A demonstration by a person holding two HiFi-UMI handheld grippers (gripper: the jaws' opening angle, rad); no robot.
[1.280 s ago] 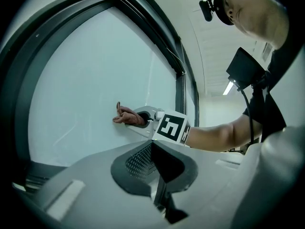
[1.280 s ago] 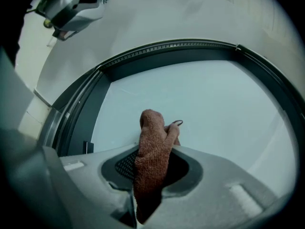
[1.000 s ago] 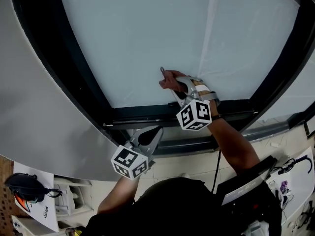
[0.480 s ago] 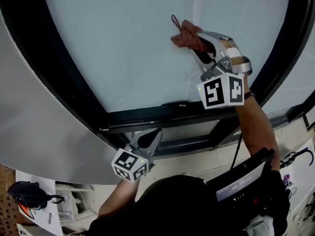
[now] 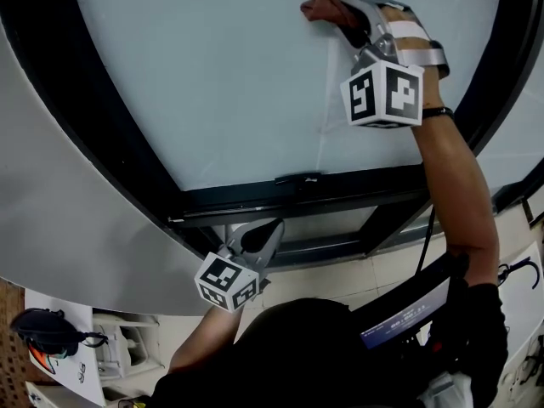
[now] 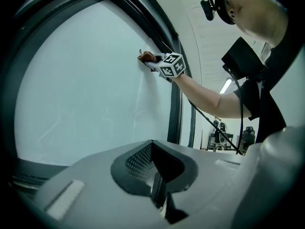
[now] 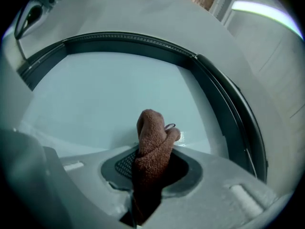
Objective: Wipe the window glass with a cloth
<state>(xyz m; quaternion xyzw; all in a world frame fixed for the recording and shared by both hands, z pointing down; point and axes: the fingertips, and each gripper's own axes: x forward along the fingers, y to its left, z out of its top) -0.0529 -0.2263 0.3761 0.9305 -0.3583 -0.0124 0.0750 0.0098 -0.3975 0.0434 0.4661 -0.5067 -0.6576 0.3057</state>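
A brown cloth (image 5: 321, 3) is pressed against the pale window glass (image 5: 221, 83) near the top of the head view. My right gripper (image 5: 344, 11) is shut on the cloth (image 7: 151, 149), which bunches up out of its jaws in the right gripper view, with the glass (image 7: 105, 99) right behind it. My left gripper (image 5: 265, 235) hangs low by the bottom frame, away from the glass, shut with nothing in it. The left gripper view shows the right gripper (image 6: 151, 62) and the cloth (image 6: 145, 57) high on the pane.
A black window frame (image 5: 289, 192) borders the glass below and at both sides, with a small handle (image 5: 297, 178) on the bottom rail. A grey wall panel (image 5: 59, 219) fills the left. A desk with papers and gear (image 5: 59, 347) sits at lower left.
My right gripper has carried the cloth up the glass, from near the bottom rail to the top of the pane. The left gripper has hardly moved.
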